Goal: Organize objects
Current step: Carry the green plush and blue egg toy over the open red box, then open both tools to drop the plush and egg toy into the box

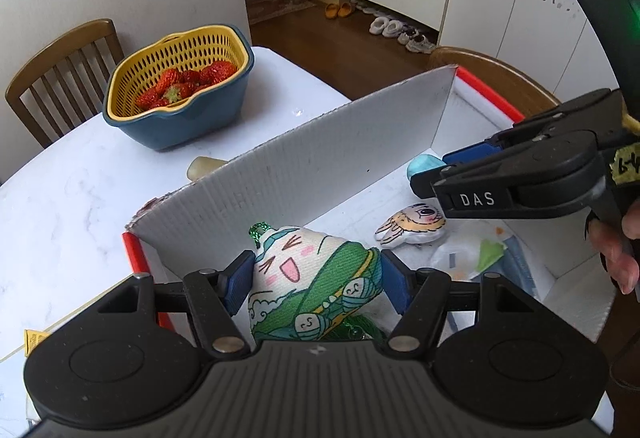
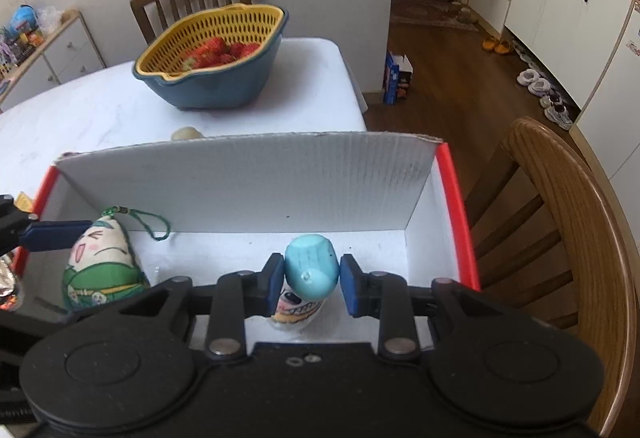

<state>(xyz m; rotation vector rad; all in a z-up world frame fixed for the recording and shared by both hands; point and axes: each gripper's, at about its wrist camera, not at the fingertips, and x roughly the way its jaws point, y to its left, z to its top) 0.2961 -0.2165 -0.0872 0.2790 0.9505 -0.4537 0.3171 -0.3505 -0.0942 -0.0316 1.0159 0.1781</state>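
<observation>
A: Why are both tools over the white corrugated cardboard box with the red rim [image 2: 454, 198]?

B: The task is to organize objects, and I think this box is the place to collect them. The left gripper [image 1: 318, 280] is clamped on the soft cloth charm shaped like a rice dumpling, with a laughing face and a green wrap [image 1: 308, 282]. Its blue pads [image 1: 236, 284] press on both sides of the charm, low inside the box, near the left corner.

A: And the other one?

B: The right gripper [image 2: 308, 278] is closed on a small bottle with a light blue cap and a cartoon label [image 2: 306, 278]. The pads hold it at the cap, so the body hangs down toward the box floor. I cannot tell if the bottom already touches the floor.

A: Why is the tall white flap [image 1: 320, 154] standing up?

B: It is the far wall of the box, so the things must come in from above. That is why both grippers point steeply down.

A: Is something already inside?

B: Yes, a small flat rabbit-face plush [image 1: 412, 226] and a white packet with a green mark [image 1: 468, 254] lie on the floor between the two grippers. The yellow colander with strawberries in a blue bowl [image 1: 180, 86] stays outside, well apart on the white marble table [image 1: 72, 206].

A: So what is left to do?

B: In my judgement, only to release both things.
</observation>
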